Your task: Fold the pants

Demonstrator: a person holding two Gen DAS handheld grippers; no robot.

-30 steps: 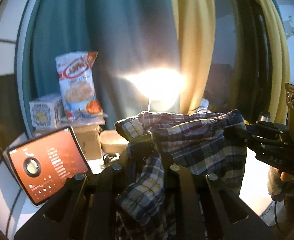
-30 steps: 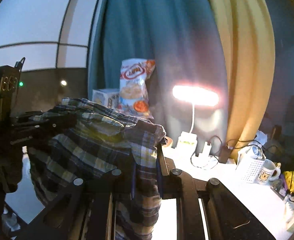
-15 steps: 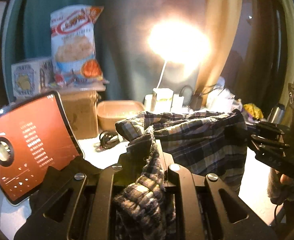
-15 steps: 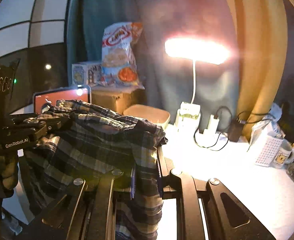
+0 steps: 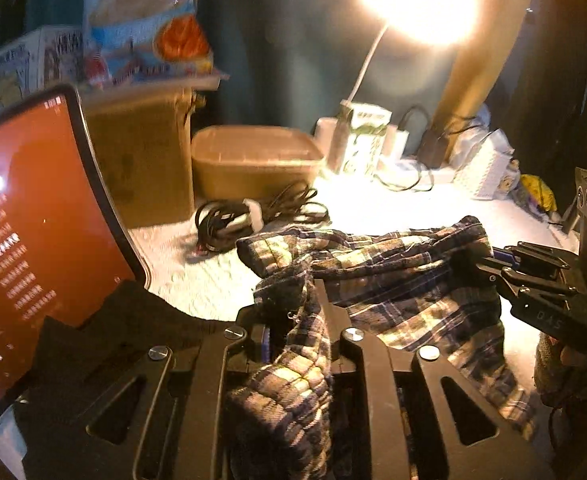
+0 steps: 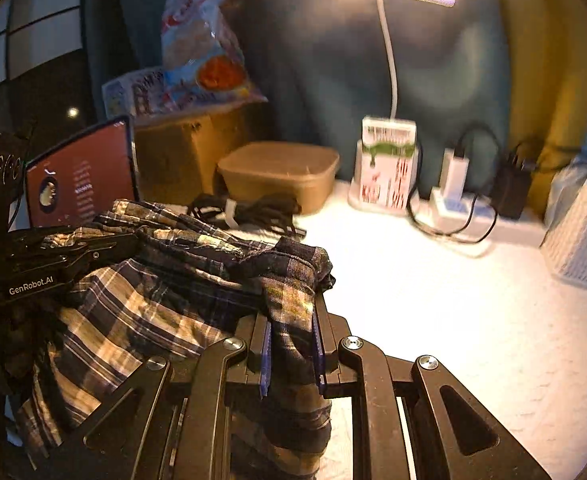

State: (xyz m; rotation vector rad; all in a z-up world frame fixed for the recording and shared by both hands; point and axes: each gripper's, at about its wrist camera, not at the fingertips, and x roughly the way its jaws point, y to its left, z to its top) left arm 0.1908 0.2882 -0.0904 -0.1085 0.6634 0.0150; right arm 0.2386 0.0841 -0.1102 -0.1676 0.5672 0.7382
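The plaid pants (image 5: 393,280) hang stretched between my two grippers above the white table (image 6: 453,300). My left gripper (image 5: 293,312) is shut on one end of the waistband, cloth bunched between its fingers. My right gripper (image 6: 291,312) is shut on the other end of the pants (image 6: 153,300). In the left wrist view the right gripper (image 5: 489,264) shows at the right edge, clamped on the cloth. In the right wrist view the left gripper (image 6: 105,248) shows at the left, clamped too. The lower legs hang out of sight below.
A lit tablet (image 5: 33,240) stands at the left. A coiled black cable (image 5: 253,216), a tan plastic box (image 6: 281,172), a cardboard box (image 6: 181,152) with a snack bag, a desk lamp (image 6: 385,160), chargers and a white basket (image 6: 581,232) line the back.
Both grippers have come down and tilted toward the table with the pants still held between them; the table surface and clutter now fill the views.
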